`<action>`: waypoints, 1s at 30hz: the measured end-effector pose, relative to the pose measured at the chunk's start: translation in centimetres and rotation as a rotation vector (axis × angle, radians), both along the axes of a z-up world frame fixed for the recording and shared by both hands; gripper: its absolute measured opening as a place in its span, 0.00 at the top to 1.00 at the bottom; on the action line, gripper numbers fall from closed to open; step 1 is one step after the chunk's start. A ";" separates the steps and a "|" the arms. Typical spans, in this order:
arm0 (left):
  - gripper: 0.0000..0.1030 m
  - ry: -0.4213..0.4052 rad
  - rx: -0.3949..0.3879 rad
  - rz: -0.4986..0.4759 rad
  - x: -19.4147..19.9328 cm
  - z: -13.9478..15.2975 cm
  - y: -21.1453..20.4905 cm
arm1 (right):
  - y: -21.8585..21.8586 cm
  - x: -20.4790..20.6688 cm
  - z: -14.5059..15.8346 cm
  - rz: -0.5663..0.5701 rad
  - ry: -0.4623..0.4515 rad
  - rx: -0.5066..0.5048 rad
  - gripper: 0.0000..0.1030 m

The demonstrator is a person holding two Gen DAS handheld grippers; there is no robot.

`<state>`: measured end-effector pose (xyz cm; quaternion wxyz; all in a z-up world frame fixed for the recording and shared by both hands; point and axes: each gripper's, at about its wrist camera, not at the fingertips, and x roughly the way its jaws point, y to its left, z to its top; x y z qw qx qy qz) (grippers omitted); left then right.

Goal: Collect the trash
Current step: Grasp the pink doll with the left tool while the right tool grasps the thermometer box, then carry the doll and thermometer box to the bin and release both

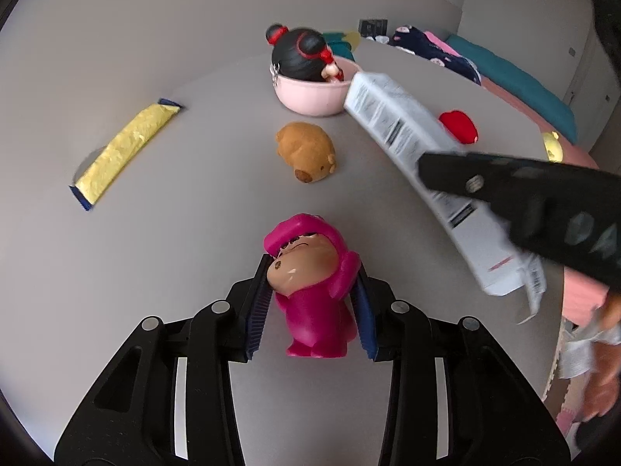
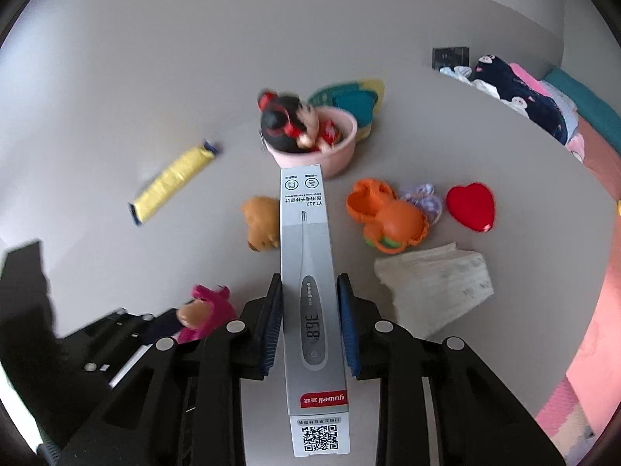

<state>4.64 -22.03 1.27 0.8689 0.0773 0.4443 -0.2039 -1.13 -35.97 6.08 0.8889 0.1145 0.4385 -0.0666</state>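
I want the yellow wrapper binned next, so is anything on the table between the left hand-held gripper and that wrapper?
Nothing on the table blocks the way, but the left hand-held gripper is shut on the pink figurine. The yellow wrapper lies forward and left across bare table.

The left tool (image 1: 312, 291) has its gap filled by the magenta figure (image 1: 310, 283), so nothing passes between its pads. Bare surface (image 1: 174, 264) lies open at 9 o'clock of it, up to the yellow wrapper (image 1: 124, 151) at 10. At 12 the brown plush (image 1: 306, 151) and pink bowl (image 1: 310, 97) stand in line. The thermometer box (image 1: 419, 163) and right tool (image 2: 310, 318) slant across 2 o'clock, blocking that side. Beyond the box, the orange toy (image 2: 388, 221), red heart (image 2: 470, 206) and white tissue pack (image 2: 434, 283) crowd the right, with narrow lanes between
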 end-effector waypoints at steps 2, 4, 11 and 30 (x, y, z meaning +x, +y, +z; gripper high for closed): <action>0.63 -0.009 -0.010 0.002 -0.4 0.7 0.1 | -0.3 -0.8 1.2 0.000 -0.023 0.004 0.72; 0.63 -0.017 -0.009 0.000 -0.8 1.3 0.0 | -0.7 -1.4 2.1 -0.003 -0.041 0.016 0.72; 0.63 -0.060 -0.005 -0.032 -2.9 4.0 -2.0 | -2.7 -5.0 4.4 -0.031 -0.094 0.026 0.72; 0.63 -0.053 -0.001 -0.266 -9.3 5.0 -15.5 | -14.3 -17.7 4.5 -0.273 -0.126 0.050 0.71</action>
